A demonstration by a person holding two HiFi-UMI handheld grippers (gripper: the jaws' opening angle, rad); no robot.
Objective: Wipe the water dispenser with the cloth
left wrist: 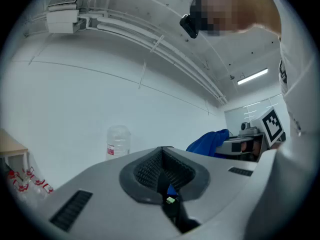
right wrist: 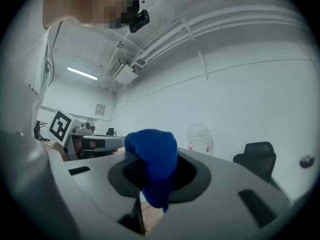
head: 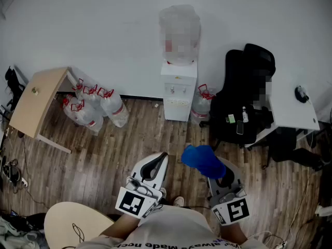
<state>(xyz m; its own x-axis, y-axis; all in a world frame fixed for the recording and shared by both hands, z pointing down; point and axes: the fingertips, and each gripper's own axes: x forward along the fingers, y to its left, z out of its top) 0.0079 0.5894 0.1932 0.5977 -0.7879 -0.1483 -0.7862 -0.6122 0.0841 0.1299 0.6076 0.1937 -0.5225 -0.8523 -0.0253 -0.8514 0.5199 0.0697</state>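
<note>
The right gripper (right wrist: 156, 176) has its jaws clamped on the cloth (right wrist: 150, 146), a blue, nubbly wad. The wad bulges up and forward past the tips, and a narrower tail hangs down through the slot behind them. The cloth's long axis therefore runs roughly top to bottom across the jaws, with the fat end leading. The left gripper (left wrist: 162, 166) has its jaws pressed together with nothing held. A small blue speck shows low in its slot, and I can't tell what it is.

Outward from there, the water dispenser (head: 179, 90) stands well ahead of both pairs of jaws, against the far wall. It is upright, with a vertical long axis, and its tap side faces back towards the grippers. The bottle (head: 179, 17) sits on top of it. A black chair (head: 244, 95) lies ahead and off to the right of the right jaws. A cluster of water jugs (head: 93, 105) lies ahead and off to the left of the left jaws.

No wiping has begun, as I read it: the cloth is in hand but nowhere near the cabinet, so this is the approach. The next move calls for closing that gap and presenting the bulging front of the wad squarely to a face of the dispenser (the top panel or the tap recess look like sensible starts). The grip should stay firm so the loose tail doesn't drag free, and the left gripper could steady the cabinet
</note>
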